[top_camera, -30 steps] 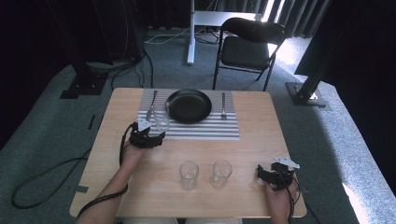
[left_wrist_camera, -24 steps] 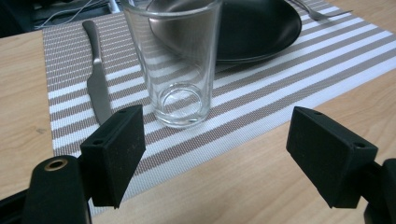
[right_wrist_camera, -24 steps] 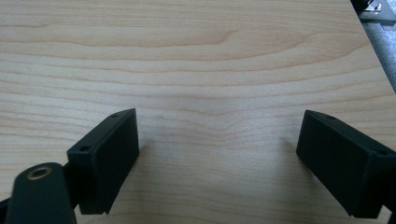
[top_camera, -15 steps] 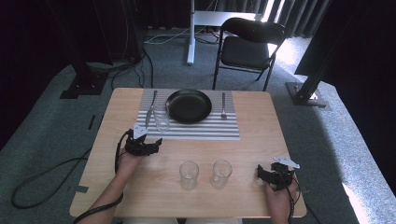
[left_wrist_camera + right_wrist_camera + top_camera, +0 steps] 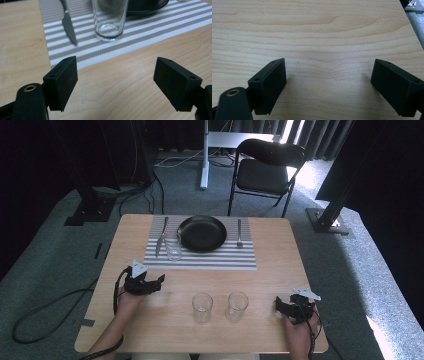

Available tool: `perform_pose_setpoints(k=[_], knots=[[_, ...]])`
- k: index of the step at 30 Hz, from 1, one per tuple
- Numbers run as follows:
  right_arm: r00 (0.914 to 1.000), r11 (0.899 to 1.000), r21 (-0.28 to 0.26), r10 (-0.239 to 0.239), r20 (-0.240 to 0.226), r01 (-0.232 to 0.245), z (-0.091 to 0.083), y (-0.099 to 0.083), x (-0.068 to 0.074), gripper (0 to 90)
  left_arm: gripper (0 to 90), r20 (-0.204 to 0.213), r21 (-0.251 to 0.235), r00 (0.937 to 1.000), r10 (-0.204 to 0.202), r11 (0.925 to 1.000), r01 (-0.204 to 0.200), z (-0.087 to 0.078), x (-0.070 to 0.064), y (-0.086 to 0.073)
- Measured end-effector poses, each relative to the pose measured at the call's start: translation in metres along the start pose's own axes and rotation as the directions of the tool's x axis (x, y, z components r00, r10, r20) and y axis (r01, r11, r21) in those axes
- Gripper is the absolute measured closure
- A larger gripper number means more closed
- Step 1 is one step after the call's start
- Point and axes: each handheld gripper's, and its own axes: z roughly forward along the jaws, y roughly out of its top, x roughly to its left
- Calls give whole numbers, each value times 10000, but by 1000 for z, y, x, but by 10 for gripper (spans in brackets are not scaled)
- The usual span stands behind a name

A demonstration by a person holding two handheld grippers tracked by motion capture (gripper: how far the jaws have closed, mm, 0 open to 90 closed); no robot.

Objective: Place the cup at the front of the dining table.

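1. Left gripper view looks out between its two black fingers (image 5: 61,83), which stand wide apart with nothing between them but bare desk (image 5: 120,82). The left gripper (image 5: 122,85) holds nothing.
2. Straight ahead of that gap, slightly left of its centre line, stands an upright glass (image 5: 110,18) on the near edge of the striped placemat (image 5: 155,27). It is apart from the fingers, with a strip of bare wood between.
3. Just left of this glass lies a knife (image 5: 68,27), its long axis running away from the fingers, tip toward them. Behind the glass sits the black plate (image 5: 147,6).
4. High view shows the left gripper (image 5: 159,281) on the left side of the desk, pointing toward the middle, where two more glasses stand: one glass nearer the left (image 5: 202,306) and another just beside it (image 5: 236,305).
5. The right gripper (image 5: 278,306) rests near the desk's right front corner, fingers spread wide and empty, with only wood grain before them in the right gripper view.
6. My judgement: the second front glass lies nearest the right gripper, off to its left; the first is nearly midway between the hands, and the left gripper would have to swing right and back to face it.
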Motion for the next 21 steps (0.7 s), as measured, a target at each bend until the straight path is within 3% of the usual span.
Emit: perform_pose_setpoints(k=[6, 15, 21], knots=[[10000, 10000, -1, 0, -2, 0, 0, 0, 0, 124, 202, -85, -40, 9992, -382, 9993, 382, -10, 6, -13], [10000, 10000, -7, -2, -5, 2, 0, 0, 0, 124, 201, -357, -102, 9984, -438, 9990, 434, -24, 11, -26], [10000, 10000, -5, -8, -4, 8, 0, 0, 0, 124, 202, -242, -214, 9971, -725, 9972, 720, -34, 13, -33]])
